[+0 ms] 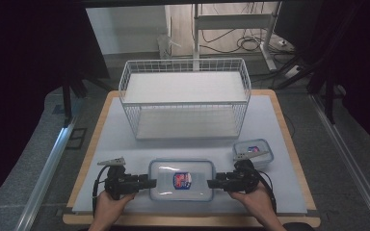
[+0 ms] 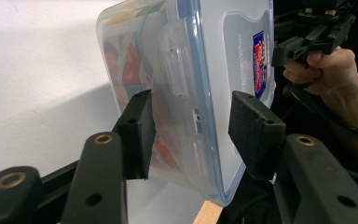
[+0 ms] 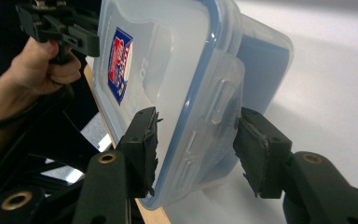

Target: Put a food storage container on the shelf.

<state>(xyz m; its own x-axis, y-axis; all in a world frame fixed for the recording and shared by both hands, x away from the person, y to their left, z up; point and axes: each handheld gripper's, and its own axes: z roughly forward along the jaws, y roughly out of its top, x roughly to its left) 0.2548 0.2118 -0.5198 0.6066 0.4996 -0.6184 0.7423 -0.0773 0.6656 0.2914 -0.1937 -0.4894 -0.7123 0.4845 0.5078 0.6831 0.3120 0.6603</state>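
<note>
A clear rectangular container (image 1: pixel 182 180) with a blue-rimmed lid and a red and blue label lies at the front middle of the white mat (image 1: pixel 125 144). My left gripper (image 1: pixel 150 183) clamps its left end. In the left gripper view one pad (image 2: pixel 137 135) presses the underside and the other the lid, so the left gripper (image 2: pixel 191 135) is shut on the container (image 2: pixel 214 70), whose wall shows coloured contents. My right gripper (image 1: pixel 212 183) clamps the right end. In the right gripper view the right gripper (image 3: pixel 196 149) holds the container (image 3: pixel 168 60) by its lid and latch flap.
A white wire rack (image 1: pixel 185 98) with two shelves stands behind the container, at the back of the mat. A small lidded container (image 1: pixel 252 151) sits just behind my right gripper. The wooden table edge (image 1: pixel 192 220) runs along the front.
</note>
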